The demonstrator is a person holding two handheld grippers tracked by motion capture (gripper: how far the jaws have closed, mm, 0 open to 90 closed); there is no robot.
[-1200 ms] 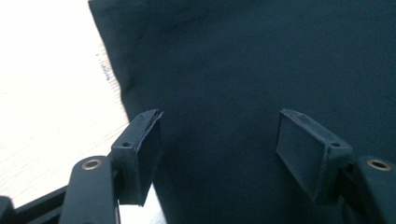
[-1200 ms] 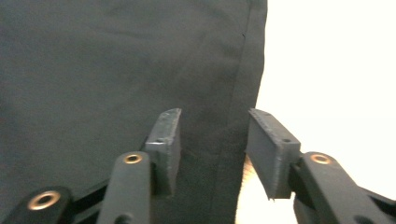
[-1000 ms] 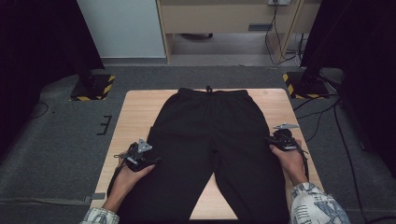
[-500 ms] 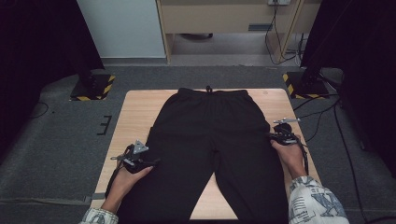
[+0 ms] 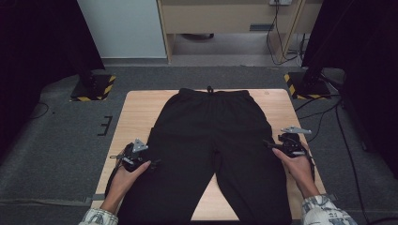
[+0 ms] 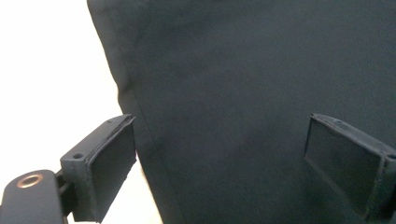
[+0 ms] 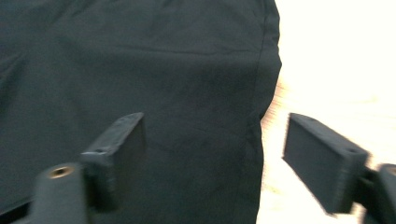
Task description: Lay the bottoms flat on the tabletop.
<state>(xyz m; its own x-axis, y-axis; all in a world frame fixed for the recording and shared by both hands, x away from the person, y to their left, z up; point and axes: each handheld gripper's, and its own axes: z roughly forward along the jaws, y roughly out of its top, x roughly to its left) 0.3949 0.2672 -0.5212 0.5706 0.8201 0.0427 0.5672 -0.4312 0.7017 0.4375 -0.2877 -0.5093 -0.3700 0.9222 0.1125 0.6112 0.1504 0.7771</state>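
High view: black sweatpants lay lengthwise between both just-opened, spread hand-held grippers, left and right, each beside an outer seam.

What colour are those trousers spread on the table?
Plain black drawstring trousers, seen best in the high view.

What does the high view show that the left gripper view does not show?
The high view takes in the whole black trousers spread flat on the wooden table, waistband at the far end, with both hands, the left gripper and the right gripper at the outer leg edges. The left gripper view shows its own two pads close up, standing apart over the trouser's outer seam, fabric below them and not pinched. Both show the dark fabric, the pale table beside it, and the left gripper open.
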